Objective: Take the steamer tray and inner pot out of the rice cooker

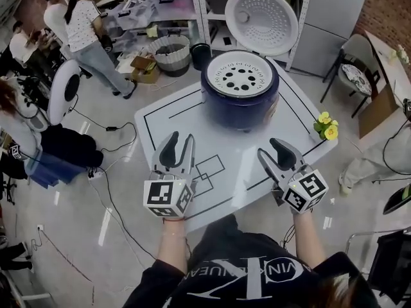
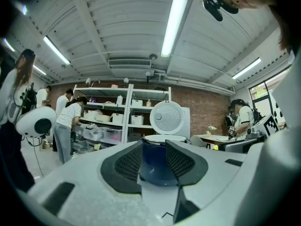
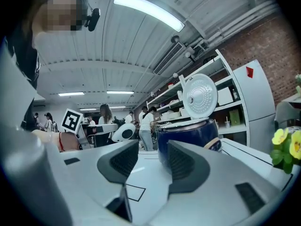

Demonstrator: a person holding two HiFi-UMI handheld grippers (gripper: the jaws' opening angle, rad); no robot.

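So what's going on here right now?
A person stands at a white table with a gripper in each hand. The left tongs and right tongs are both open and empty, short of the blue rice cooker. Its lid is up, and the perforated steamer tray sits in the top, untouched. The inner pot isn't visible. Yellow flowers stand at the table's right edge.

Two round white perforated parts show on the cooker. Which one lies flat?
The steamer tray, seated flat in the blue rice cooker's mouth, with large holes. The lid stands raised behind it, finely perforated.
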